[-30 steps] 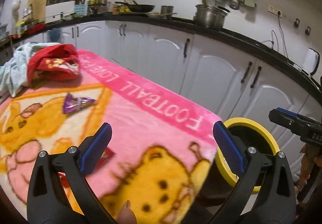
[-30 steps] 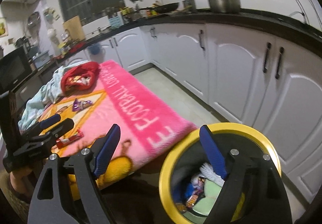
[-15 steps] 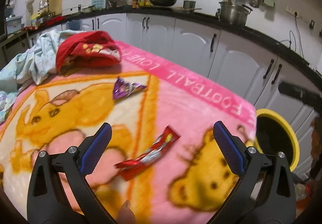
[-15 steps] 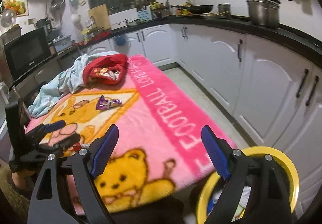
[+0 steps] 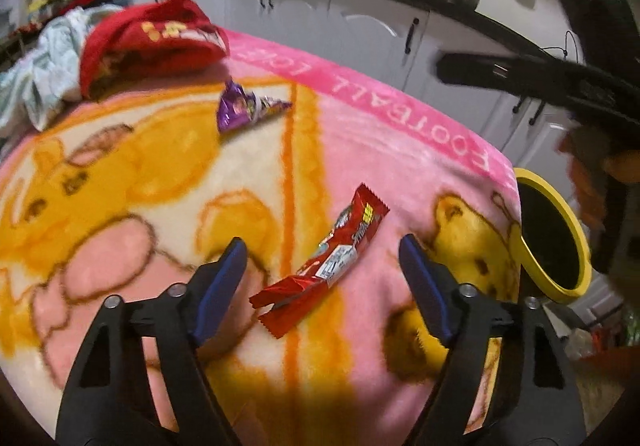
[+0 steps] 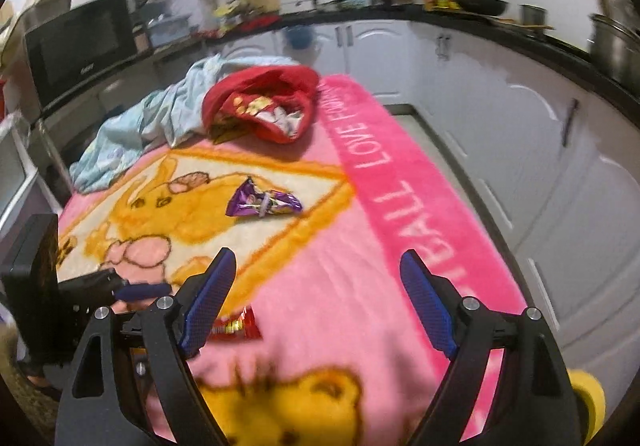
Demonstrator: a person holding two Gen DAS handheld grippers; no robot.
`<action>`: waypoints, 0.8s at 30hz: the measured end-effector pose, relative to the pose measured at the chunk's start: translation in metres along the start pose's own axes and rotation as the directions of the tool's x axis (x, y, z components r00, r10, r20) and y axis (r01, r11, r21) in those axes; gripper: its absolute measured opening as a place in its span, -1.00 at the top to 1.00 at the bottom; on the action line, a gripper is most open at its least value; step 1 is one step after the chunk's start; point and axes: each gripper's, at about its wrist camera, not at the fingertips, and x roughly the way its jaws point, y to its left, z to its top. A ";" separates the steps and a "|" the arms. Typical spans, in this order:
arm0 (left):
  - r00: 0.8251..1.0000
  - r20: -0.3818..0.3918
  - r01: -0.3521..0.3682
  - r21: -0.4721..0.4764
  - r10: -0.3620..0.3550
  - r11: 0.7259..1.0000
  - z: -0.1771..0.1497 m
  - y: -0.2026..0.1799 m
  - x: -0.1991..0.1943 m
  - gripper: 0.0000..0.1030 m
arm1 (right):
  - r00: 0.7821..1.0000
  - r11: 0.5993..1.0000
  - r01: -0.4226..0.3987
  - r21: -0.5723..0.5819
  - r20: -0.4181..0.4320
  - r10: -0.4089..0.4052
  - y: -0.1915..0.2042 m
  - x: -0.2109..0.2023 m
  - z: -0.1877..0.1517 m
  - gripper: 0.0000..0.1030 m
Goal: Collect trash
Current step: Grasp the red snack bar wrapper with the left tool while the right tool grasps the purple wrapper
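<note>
A red snack wrapper [image 5: 332, 266] lies on the pink cartoon blanket [image 5: 120, 173], between the open jaws of my left gripper [image 5: 323, 278], which hovers just above it. A purple wrapper [image 5: 246, 106] lies farther back; it also shows in the right wrist view [image 6: 262, 201]. My right gripper [image 6: 316, 300] is open and empty over the blanket; the red wrapper [image 6: 236, 328] peeks out behind its left finger. The left gripper [image 6: 120, 290] shows at the left there. The yellow-rimmed trash bin [image 5: 560, 246] stands off the blanket's right end.
A red garment [image 5: 148, 41] and a pale blue cloth [image 5: 44, 73] lie heaped at the blanket's far end. White cabinets [image 6: 520, 133] and a dark countertop with pots run along the right. The bin's rim [image 6: 588, 402] shows at the lower right.
Both grippers swung left from the trash bin to over the blanket. The left one came down close around the red wrapper. The right one now faces the purple wrapper.
</note>
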 end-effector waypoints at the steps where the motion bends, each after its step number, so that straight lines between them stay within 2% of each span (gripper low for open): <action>1: 1.000 -0.007 0.007 -0.001 -0.007 1.000 -0.001 0.001 0.002 -0.18 | 1.000 1.000 -0.012 -0.024 -0.012 0.012 0.003 0.012 0.006 -0.58; 9: 0.997 -0.052 0.061 -0.015 -0.061 0.998 -0.004 0.006 0.014 0.37 | 0.990 0.987 -0.095 -0.126 -0.119 0.080 0.023 0.090 0.034 -0.58; 11: 0.995 -0.059 0.074 -0.021 -0.076 0.997 -0.005 0.008 0.015 0.62 | 0.986 0.981 -0.108 -0.160 -0.141 0.085 0.031 0.107 0.039 -0.58; 13: 0.994 -0.064 0.087 -0.022 -0.088 0.996 -0.005 0.009 0.014 0.65 | 0.983 0.975 -0.116 -0.190 -0.159 0.086 0.038 0.121 0.043 -0.58; 16: 0.993 -0.066 0.093 -0.015 -0.093 0.996 -0.006 0.008 0.010 0.83 | 0.979 0.967 -0.135 -0.215 -0.179 0.097 0.046 0.137 0.049 -0.58; 19: 0.995 -0.054 0.084 -0.024 -0.085 0.996 -0.010 0.012 0.001 0.87 | 0.976 0.959 -0.140 -0.247 -0.195 0.092 0.055 0.152 0.055 -0.53; 22: 0.998 -0.029 0.063 -0.030 -0.064 0.998 -0.014 0.017 -0.013 0.88 | 0.970 0.949 -0.162 -0.270 -0.222 0.102 0.063 0.164 0.058 -0.29; 24: 0.999 -0.014 0.049 -0.049 -0.050 0.998 -0.018 0.023 -0.022 0.88 | 0.967 0.945 -0.158 -0.285 -0.239 0.090 0.068 0.169 0.057 0.03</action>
